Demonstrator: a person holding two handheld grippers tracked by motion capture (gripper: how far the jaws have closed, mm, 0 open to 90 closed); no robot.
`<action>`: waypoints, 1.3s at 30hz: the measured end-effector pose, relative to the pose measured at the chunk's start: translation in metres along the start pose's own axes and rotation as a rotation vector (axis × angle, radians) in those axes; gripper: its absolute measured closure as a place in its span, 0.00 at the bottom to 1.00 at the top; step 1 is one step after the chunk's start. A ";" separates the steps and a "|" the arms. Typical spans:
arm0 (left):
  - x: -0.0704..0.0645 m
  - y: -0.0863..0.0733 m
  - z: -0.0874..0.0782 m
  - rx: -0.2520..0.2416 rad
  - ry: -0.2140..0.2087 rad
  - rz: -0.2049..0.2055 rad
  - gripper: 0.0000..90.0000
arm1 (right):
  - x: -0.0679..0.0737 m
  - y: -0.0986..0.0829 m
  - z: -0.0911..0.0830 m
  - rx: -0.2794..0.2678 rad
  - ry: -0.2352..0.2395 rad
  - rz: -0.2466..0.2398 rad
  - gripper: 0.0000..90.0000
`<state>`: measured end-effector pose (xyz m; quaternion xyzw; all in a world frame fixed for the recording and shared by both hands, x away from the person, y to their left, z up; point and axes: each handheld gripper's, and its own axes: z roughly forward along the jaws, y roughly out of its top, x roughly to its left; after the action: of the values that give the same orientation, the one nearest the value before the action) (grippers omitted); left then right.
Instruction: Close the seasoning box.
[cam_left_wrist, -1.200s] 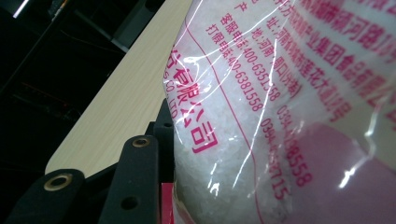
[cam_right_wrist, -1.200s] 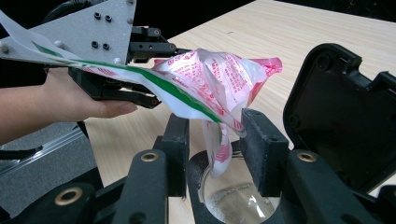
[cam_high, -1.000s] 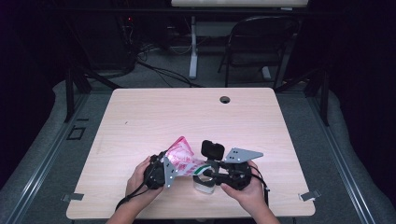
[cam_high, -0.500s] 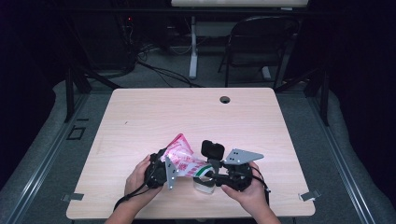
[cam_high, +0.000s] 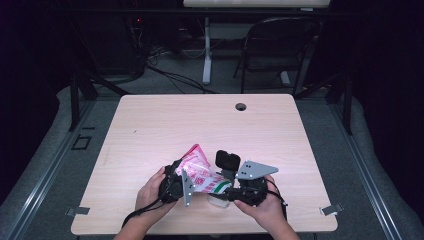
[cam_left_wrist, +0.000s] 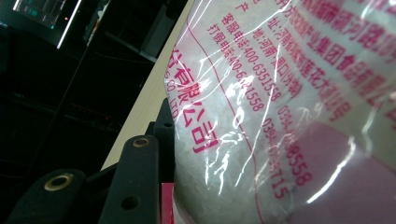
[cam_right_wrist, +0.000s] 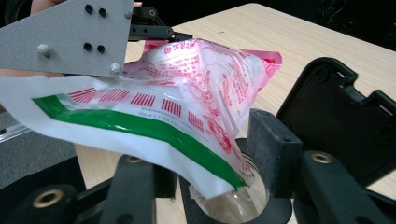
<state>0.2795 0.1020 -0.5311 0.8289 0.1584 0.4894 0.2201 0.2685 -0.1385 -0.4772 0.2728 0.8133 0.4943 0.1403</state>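
A plastic bag (cam_high: 199, 172) printed in red, with a green stripe, holds white grains (cam_left_wrist: 280, 116). My left gripper (cam_high: 181, 186) is shut on it and holds it tilted, low end to the right. That corner (cam_right_wrist: 210, 172) hangs into the mouth of a clear glass jar (cam_right_wrist: 229, 205). My right gripper (cam_right_wrist: 205, 177) is shut on the jar (cam_high: 218, 201), one jaw on each side, near the table's front edge. Just behind the jar, a black lid (cam_high: 227, 160) lies on the table, also at the right in the right gripper view (cam_right_wrist: 345, 121). The bag hides my left gripper's other jaw.
The wooden table (cam_high: 200, 125) has a round cable hole (cam_high: 241, 106) near its far edge. A black chair (cam_high: 280, 45) and cables stand on the floor beyond the table. Both hands work close together at the front edge.
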 end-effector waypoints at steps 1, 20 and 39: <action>0.000 0.000 0.000 0.001 0.000 0.005 0.70 | 0.000 0.000 0.000 -0.003 0.003 -0.004 0.67; -0.002 0.003 -0.001 -0.010 -0.002 0.007 0.70 | -0.005 -0.004 0.003 0.002 0.050 0.032 1.00; -0.001 0.008 -0.008 -0.002 0.097 0.123 0.70 | -0.005 -0.010 0.004 -0.003 0.063 0.053 1.00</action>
<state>0.2727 0.0963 -0.5243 0.8120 0.1174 0.5418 0.1826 0.2715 -0.1424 -0.4876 0.2783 0.8090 0.5076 0.1019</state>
